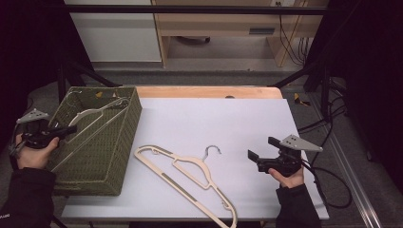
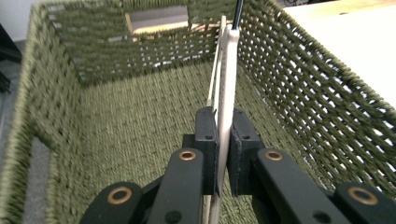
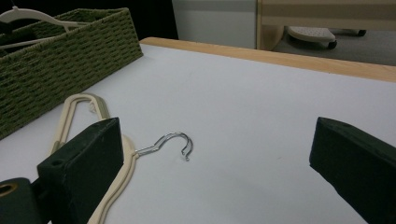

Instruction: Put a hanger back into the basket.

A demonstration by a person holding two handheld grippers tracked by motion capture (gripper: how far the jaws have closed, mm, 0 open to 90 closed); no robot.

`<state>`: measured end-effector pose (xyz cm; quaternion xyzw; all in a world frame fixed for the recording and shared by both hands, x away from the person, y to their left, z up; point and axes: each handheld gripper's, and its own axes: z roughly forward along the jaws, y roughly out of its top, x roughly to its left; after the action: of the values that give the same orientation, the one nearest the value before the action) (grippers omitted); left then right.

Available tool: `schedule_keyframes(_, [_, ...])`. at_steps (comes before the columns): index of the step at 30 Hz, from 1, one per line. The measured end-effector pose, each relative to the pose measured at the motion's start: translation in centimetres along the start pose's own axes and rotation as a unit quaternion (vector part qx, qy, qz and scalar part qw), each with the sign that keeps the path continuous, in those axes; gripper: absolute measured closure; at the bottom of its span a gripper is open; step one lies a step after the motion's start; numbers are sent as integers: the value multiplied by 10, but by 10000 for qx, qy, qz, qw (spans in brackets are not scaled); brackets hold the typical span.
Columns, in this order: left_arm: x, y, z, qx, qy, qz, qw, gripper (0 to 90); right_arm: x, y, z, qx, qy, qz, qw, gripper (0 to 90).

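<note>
One hanger (image 2: 227,88) pinched betw. left gripper (image 2: 223,140) jaws (over basket (image 2: 140,121))

So the basket (image 1: 102,156) sits on the table's (image 1: 237,123) left edge with one hanger (image 1: 95,116) inside it. Another hanger (image 1: 190,178) lies flat on the table just right of the basket, toward the front.

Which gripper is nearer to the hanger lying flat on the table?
Right. The right gripper, jaws open, sits just right of the hanger on the table, near its metal hook. The left gripper is over the green basket, shut on another hanger.
</note>
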<state>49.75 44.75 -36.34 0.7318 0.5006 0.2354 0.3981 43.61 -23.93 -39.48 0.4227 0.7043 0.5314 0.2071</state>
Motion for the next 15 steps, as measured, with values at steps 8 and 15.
schedule_keyframes(8, [3, -8, 10, 233, 51, -266, 9994, 825, 0, -1, 1, 24, 2, -21, 10000, 32])
schedule_keyframes(15, [9, -15, 15, 723, 417, -319, 9960, 807, 1, -1, 2, 20, -5, -16, 10000, 33])
